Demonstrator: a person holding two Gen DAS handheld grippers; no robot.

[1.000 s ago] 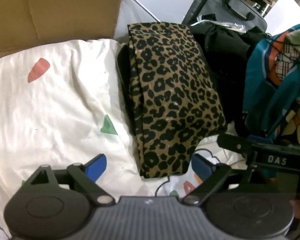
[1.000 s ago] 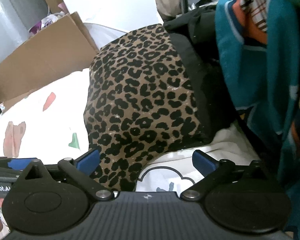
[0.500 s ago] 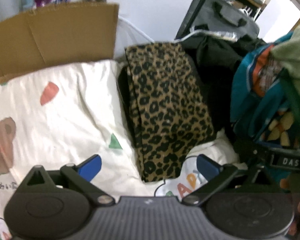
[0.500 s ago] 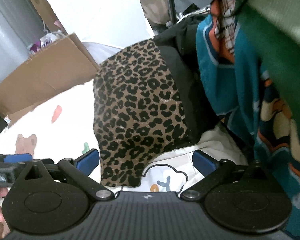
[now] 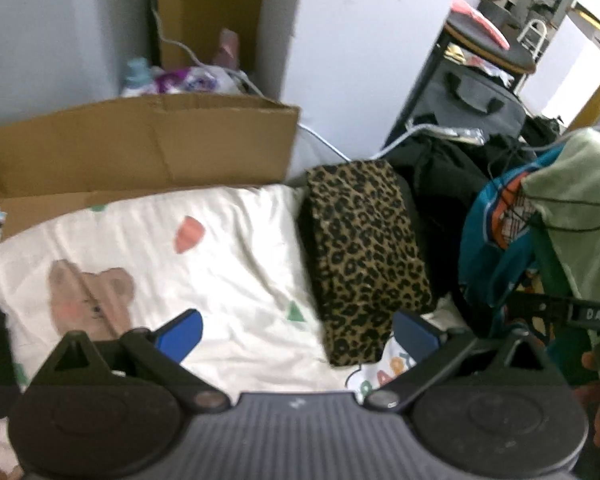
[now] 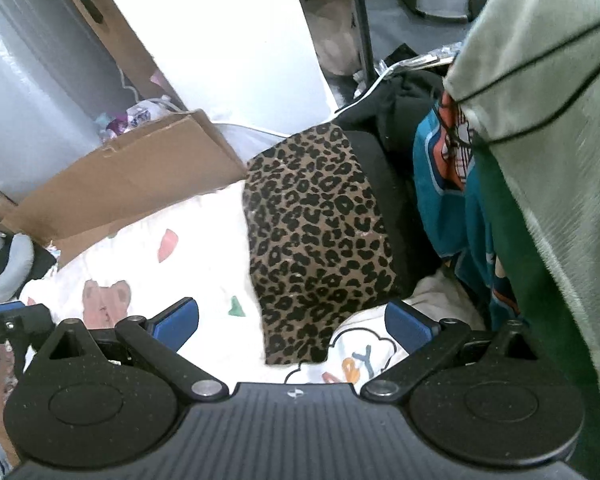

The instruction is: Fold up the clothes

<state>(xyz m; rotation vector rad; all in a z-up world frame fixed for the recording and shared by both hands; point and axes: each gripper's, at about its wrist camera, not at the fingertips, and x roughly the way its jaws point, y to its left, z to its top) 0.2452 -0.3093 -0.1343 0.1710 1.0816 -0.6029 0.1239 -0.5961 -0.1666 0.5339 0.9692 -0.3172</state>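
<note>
Leopard garment (image 5: 364, 256) folded into a compact rectangle, lying at right edge of quilt (image 5: 228, 264), long side running away from cameras; probably parked there to keep quilt's middle free as a folding surface. Black garment (image 6: 384, 208) just beside leopard garment on its right, partly tucked under it, suggesting a growing stack of finished pieces. Heap of unfolded clothes right of leopard garment: teal print (image 6: 444, 200), light green knit (image 6: 540, 100) draped above it. Likely the supply pile, within easy reach of right hand. Cardboard (image 5: 140, 148) propped behind quilt, left of leopard garment; purpose not evident. Left gripper (image 5: 296, 332) spread wide, blue pads well apart, nothing between them; held above near edge of quilt, left of leopard garment's near end. Right gripper (image 6: 292, 320) likewise wide open and empty, near end of leopard garment showing between its pads but below them, no contact evident. Both tools clear of cloth, consistent with one fold finished and next piece not yet picked. Judged next: reach right into heap. Risk: snagging the black cord (image 6: 532, 68) across green knit.
</note>
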